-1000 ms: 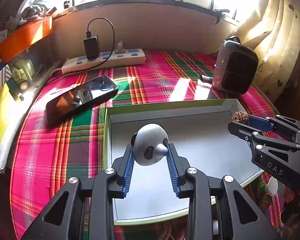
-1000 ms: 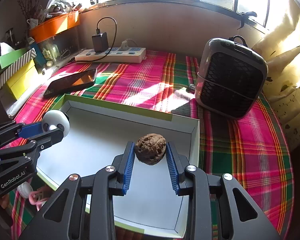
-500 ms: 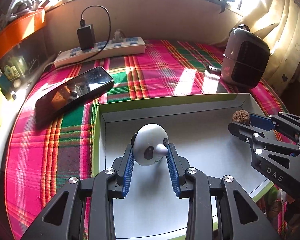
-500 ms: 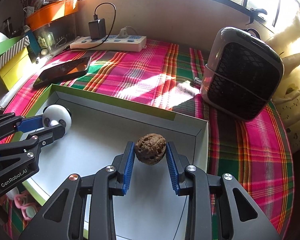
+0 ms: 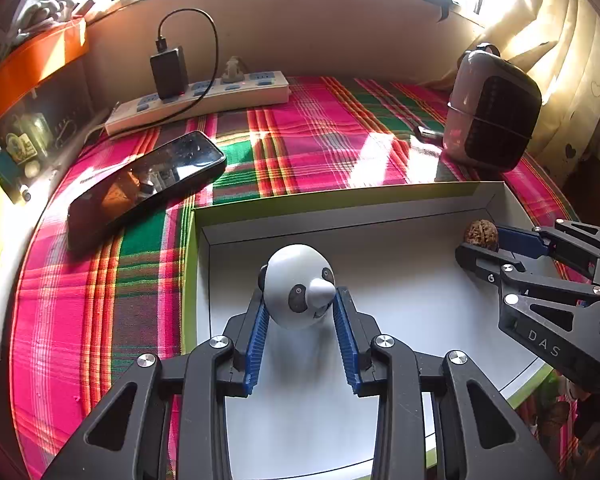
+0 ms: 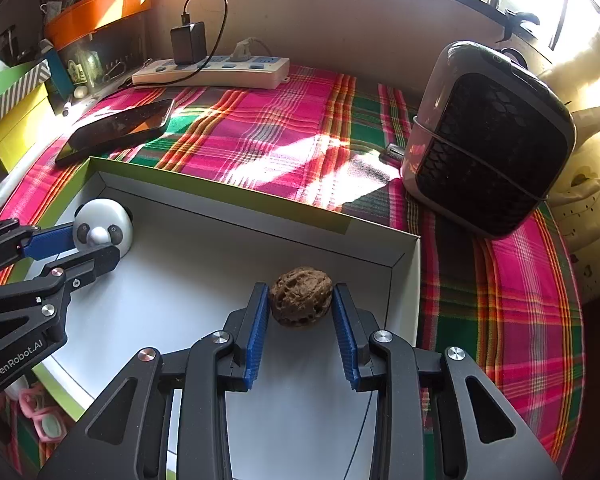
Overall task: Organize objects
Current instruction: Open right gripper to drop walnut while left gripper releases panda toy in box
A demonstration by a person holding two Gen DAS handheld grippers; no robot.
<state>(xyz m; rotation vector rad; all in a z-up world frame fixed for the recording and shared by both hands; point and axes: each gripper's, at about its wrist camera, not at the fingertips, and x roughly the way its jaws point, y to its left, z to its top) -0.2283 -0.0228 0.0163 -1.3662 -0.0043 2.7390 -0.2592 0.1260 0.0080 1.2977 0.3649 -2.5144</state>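
My left gripper (image 5: 300, 304) is shut on a white panda-faced ball (image 5: 298, 284) and holds it over the left part of a shallow white box with a green rim (image 5: 340, 194). My right gripper (image 6: 301, 304) is shut on a brown walnut (image 6: 301, 300) over the box's right part, near its right wall (image 6: 404, 268). In the left wrist view the right gripper (image 5: 480, 242) with the walnut (image 5: 480, 232) is at the right. In the right wrist view the left gripper (image 6: 96, 240) with the panda ball (image 6: 102, 228) is at the left.
A black phone (image 5: 144, 184) lies on the plaid cloth left of the box. A power strip with a charger (image 5: 200, 96) runs along the back wall. A small heater (image 6: 488, 136) stands at the back right. Boxes and clutter (image 6: 16, 108) line the left edge.
Both grippers have moved forward and down over the box, still holding their objects. The panda ball and the walnut now sit closer to the box's far wall.
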